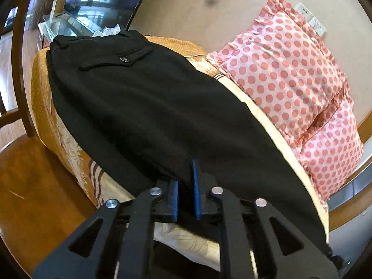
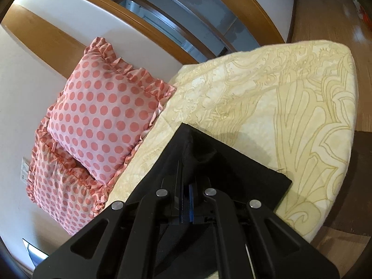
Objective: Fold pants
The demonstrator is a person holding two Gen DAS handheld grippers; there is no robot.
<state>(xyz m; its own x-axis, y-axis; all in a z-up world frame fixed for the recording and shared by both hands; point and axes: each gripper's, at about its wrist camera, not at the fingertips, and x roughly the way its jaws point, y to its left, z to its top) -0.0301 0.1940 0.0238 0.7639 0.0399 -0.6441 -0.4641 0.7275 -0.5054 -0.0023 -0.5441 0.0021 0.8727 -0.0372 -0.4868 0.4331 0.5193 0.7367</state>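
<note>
A: Pants, black and of woven cloth (image 1: 148, 107), are laid lengthwise on the cream quilted bedspread with a gold line pattern (image 2: 290, 107), the buttoned back pocket (image 1: 116, 60) and waistband at the end farthest from the left gripper (image 1: 186, 190).

B: How is that gripper set?

A: Its blue pads (image 1: 194, 186) are drawn nearly together, and a fold of the black cloth is pinched between them at the near edge of the pants.

B: And the right gripper (image 2: 184, 200)?

A: It is closed tight on a corner of the same pants (image 2: 232, 162), which is lifted into a peak above the bedspread.

B: What is seen beside the pants?

A: Two pink frilled pillows with red dots (image 1: 290, 76) are stacked against the pale wall (image 1: 186, 11), just beside the pants. A brown wooden chair (image 1: 34, 186) is seen on the pants' other side.
</note>
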